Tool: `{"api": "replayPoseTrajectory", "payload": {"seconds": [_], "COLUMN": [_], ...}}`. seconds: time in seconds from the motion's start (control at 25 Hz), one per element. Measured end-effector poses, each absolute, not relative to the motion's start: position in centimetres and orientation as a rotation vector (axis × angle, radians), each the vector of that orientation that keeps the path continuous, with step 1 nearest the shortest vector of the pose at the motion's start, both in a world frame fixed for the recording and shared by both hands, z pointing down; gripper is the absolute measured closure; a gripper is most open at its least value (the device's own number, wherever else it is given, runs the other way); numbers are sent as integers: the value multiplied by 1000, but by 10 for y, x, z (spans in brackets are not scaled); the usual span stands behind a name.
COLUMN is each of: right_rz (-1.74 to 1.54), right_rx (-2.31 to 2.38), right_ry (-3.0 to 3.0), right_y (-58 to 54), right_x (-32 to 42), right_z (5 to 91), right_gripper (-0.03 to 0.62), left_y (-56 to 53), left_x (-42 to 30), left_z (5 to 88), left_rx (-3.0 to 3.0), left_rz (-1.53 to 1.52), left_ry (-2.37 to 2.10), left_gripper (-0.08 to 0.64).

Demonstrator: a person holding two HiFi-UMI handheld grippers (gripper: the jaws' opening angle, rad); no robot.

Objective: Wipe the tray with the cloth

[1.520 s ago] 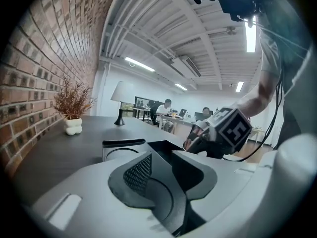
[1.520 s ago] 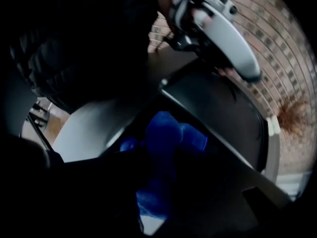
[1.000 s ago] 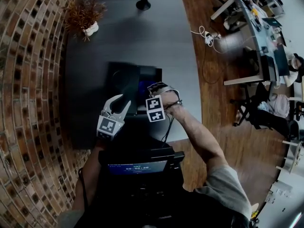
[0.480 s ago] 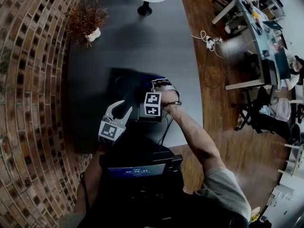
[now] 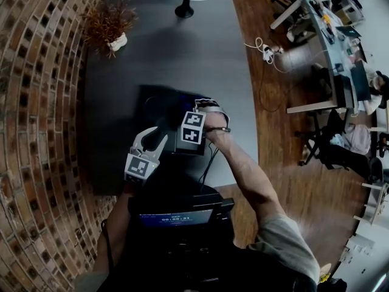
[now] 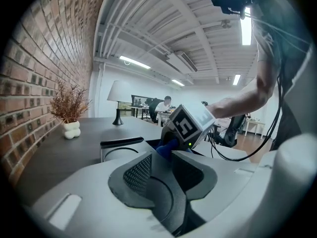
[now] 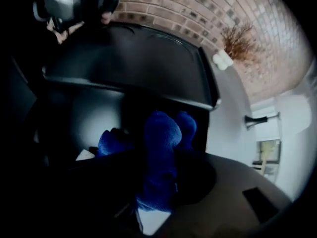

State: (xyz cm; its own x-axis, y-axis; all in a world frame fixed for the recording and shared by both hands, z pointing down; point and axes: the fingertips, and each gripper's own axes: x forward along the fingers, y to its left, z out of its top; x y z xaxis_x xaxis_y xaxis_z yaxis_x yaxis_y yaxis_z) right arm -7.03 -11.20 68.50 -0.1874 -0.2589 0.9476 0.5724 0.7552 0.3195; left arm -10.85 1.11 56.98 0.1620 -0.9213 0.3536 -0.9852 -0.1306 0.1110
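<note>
A black tray (image 5: 159, 105) lies on the dark grey table (image 5: 200, 53). My right gripper (image 5: 184, 140) points steeply down onto the tray's right part, shut on a blue cloth (image 7: 163, 128) that bulges out between its jaws (image 7: 158, 157). The tray's raised rim (image 7: 148, 88) runs just beyond the cloth. My left gripper (image 5: 158, 129) hovers at the tray's near left corner, shut with nothing in it. In the left gripper view (image 6: 162, 162) the tray (image 6: 116, 145) lies ahead, with the cloth (image 6: 166, 148) under the right gripper's marker cube (image 6: 190, 125).
A brick wall (image 5: 42, 102) borders the table on the left. A dried plant in a white pot (image 5: 112, 26) and a lamp base (image 5: 184, 6) stand at the far end. Cables (image 5: 267, 47), desks and chairs (image 5: 328, 59) fill the wooden floor to the right.
My right gripper has slid leftwards across the tray with the cloth and rolled at the wrist. The left gripper has stayed where it was.
</note>
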Motion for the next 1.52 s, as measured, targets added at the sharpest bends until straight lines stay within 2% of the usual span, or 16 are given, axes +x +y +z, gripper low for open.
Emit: {"api": "replayPoseTrajectory", "payload": {"seconds": [0.28, 0.44, 0.52, 0.68, 0.84, 1.08, 1.32, 1.52], "right_rz": [-552, -540, -629, -1028, -1199, -1057, -900, -612], "right_rx": [29, -224, -428, -846, -897, -396, -192, -133], "right_ry": [-1931, -1885, -1823, -1648, -1550, -1656, -1705, -1795], "right_y": [-129, -78, -41, 28, 25, -54, -99, -112], "right_x": [-102, -91, -70, -25, -6, -33, -88, -82], "right_z": [672, 679, 678, 678, 675, 669, 691, 678], "right_gripper": [439, 439, 439, 440, 445, 442, 437, 437], "left_y": [11, 12, 13, 14, 11, 11, 21, 36], "left_x": [-109, -110, -111, -112, -114, -119, -121, -126], "left_z": [569, 569, 569, 570, 571, 583, 589, 582], "left_rx": [2129, 2122, 2116, 2116, 2120, 2129, 2115, 2051], "left_rz": [275, 247, 240, 250, 249, 245, 300, 223], "left_ry": [-1835, -1831, -1832, -1841, -1843, -1849, -1811, -1855], "left_gripper": [451, 451, 451, 452, 453, 453, 453, 453]}}
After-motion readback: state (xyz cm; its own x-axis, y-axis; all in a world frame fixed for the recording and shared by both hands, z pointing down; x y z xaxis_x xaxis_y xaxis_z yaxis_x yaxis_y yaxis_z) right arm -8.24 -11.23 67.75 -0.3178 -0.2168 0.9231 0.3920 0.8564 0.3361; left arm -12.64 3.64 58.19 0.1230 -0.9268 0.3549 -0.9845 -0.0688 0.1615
